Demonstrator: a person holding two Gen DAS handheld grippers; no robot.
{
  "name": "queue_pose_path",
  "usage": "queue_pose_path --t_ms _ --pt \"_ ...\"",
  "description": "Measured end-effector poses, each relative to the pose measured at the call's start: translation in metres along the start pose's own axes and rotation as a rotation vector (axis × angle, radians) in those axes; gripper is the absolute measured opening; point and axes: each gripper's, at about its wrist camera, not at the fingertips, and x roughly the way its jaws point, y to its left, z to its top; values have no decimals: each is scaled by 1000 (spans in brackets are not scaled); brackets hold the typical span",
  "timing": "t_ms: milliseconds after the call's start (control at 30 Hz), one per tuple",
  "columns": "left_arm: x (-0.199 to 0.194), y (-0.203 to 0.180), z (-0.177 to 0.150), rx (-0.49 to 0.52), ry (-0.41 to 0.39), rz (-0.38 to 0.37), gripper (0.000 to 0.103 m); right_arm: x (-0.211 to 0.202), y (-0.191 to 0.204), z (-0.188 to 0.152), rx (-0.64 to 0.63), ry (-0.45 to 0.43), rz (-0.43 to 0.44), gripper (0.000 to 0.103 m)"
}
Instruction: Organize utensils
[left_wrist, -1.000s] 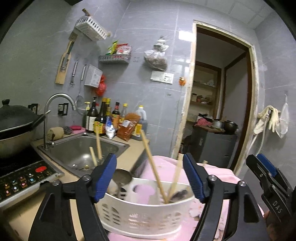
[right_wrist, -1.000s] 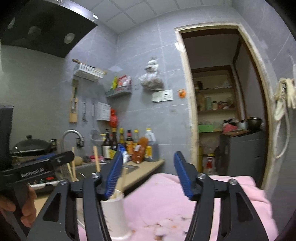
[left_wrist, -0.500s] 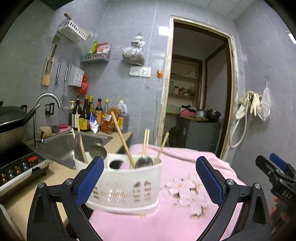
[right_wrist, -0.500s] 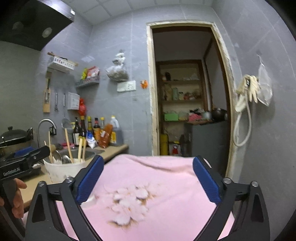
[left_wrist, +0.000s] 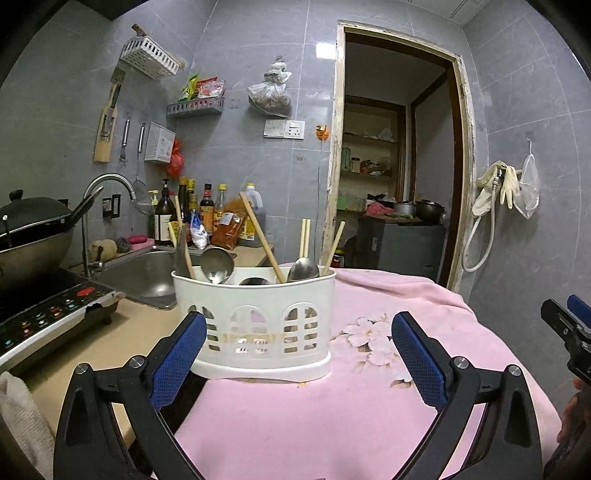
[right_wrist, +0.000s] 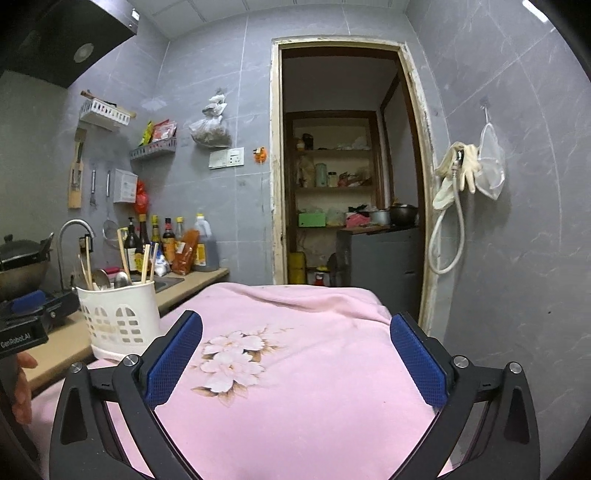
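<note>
1. A white utensil caddy (left_wrist: 258, 325) is seen standing upright at the left edge of the pink flowered cloth (left_wrist: 332, 424), where the cloth meets the beige counter (left_wrist: 122, 332).
2. Wooden chopsticks (left_wrist: 263, 240) and metal spoons (left_wrist: 217, 263) are held upright or leaning inside the caddy; a dark-handled utensil is also seen at its left end.
3. The left gripper (left_wrist: 295, 354) is spread wide and nothing is clamped; the caddy stands just ahead of its blue pads (left_wrist: 177, 360), roughly on the line between them, and no contact with either pad is seen.
4. The right gripper (right_wrist: 295, 358) is likewise released and empty; only the cloth and its flower print (right_wrist: 231, 360) are framed between its pads.
5. In the right wrist view the caddy (right_wrist: 120, 319) is placed well to the left of the right jaws, outside them, near the left gripper's body (right_wrist: 22, 328).
6. A sink (left_wrist: 144, 273) and bottles (left_wrist: 207, 212) are seen behind the caddy on the counter.
</note>
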Motion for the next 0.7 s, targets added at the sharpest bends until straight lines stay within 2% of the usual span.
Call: queue_pose_path --t_ms 700 --pt "-4 5 -6 10 -11 44 98 -3 7 -3 -24 11 -11 103"
